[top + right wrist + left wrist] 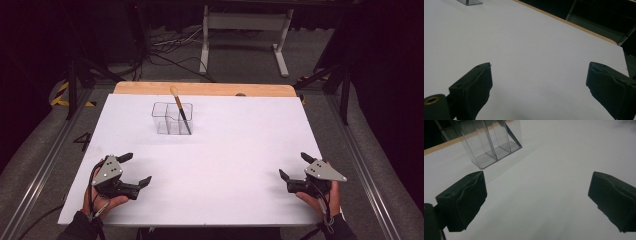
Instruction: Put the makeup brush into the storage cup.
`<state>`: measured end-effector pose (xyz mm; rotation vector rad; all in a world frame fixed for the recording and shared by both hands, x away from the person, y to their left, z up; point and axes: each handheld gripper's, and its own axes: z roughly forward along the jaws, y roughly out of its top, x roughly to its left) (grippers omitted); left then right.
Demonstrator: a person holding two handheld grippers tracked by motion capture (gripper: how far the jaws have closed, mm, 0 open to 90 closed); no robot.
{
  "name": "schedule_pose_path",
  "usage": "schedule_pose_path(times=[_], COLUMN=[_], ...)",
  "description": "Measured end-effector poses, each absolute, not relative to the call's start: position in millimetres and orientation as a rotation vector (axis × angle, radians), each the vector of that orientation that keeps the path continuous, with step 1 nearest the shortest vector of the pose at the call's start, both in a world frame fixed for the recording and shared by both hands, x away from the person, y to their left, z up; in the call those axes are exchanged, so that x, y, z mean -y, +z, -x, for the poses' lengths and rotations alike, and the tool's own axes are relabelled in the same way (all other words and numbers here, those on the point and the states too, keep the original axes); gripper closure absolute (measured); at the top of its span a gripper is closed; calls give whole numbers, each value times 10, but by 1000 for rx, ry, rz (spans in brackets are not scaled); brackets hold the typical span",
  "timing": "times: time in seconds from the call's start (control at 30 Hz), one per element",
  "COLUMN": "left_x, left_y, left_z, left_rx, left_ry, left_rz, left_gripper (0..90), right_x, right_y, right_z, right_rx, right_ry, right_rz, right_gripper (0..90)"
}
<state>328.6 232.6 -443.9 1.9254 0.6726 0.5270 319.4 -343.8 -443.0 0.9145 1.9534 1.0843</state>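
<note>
Left gripper (135, 169), brush (180, 111) well beyond

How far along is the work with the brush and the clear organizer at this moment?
The brush stands tilted in the clear organizer, in its right-hand compartment. Nothing is in hand: the left gripper and right gripper rest open at the near edge of the white table, far from it. Whether anything remains cannot be told.

A white tabletop (240, 165) with a wooden far edge (205, 89) stands on grey floor (240, 55). Behind it, a white desk frame (245, 30), tangled cables (170, 47), and darkness all round.
</note>
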Motion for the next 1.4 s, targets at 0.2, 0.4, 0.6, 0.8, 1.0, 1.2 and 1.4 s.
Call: schedule_pose_path(times=[0.2, 0.4, 0.6, 0.8, 1.0, 1.2, 1.4], left_x=[-2319, -2319, -2311, -2305, -2307, -2293, -2284], left_y=[-4443, -4442, -4448, -4455, -4460, -4461, -4470], left_z=[-3290, -3297, -3305, -3313, -3322, -3337, -3355], left_rx=[-670, -670, -669, -671, -676, -674, -676], left_ry=[529, 532, 526, 520, 519, 517, 510], left_rz=[-1929, -1932, -1938, -1940, -1940, -1941, -1944], left_gripper=[32, 31, 30, 31, 31, 31, 31], right_x=[3446, 3446, 3443, 3446, 3445, 3450, 3471], right_y=[-4420, -4414, -4417, -4411, -4413, -4414, -4414], right_z=[-3181, -3190, -3187, -3184, -3183, -3176, -3174], right_rx=[-1945, -1943, -1946, -1942, -1943, -1943, -1937], right_ry=[1092, 1093, 1095, 1091, 1091, 1090, 1100], right_rz=[-912, -905, -905, -904, -903, -906, -918], right_gripper=[76, 76, 76, 77, 77, 77, 78])
